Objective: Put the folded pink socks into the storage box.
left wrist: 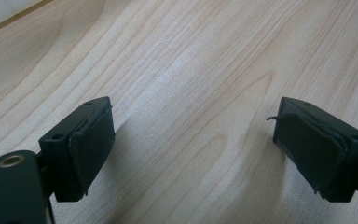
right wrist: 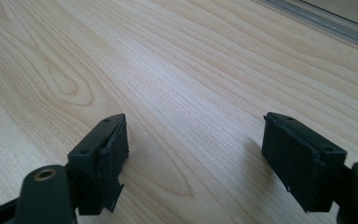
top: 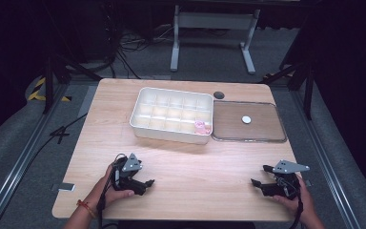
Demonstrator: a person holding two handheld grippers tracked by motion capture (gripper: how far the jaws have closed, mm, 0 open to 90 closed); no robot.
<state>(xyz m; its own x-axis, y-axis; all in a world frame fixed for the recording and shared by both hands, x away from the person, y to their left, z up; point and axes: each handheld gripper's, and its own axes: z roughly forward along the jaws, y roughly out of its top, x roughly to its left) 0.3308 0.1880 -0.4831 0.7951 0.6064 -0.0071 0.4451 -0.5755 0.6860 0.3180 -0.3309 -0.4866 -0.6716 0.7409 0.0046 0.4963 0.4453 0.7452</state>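
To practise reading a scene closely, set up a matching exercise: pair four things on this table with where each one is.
1 pink item
2 white disc
3 left gripper
4 dark round spot

A on the clear lid
B in a near corner cell of the white tray
C on the tabletop beyond the lid
D near table edge, jaws open

Pairs: 1-B, 2-A, 3-D, 4-C

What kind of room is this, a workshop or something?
Probably a lab recording station: a wooden table on grey carpet, cables on the floor behind, a white compartment tray, and a person holding a hand-held gripper in each hand.
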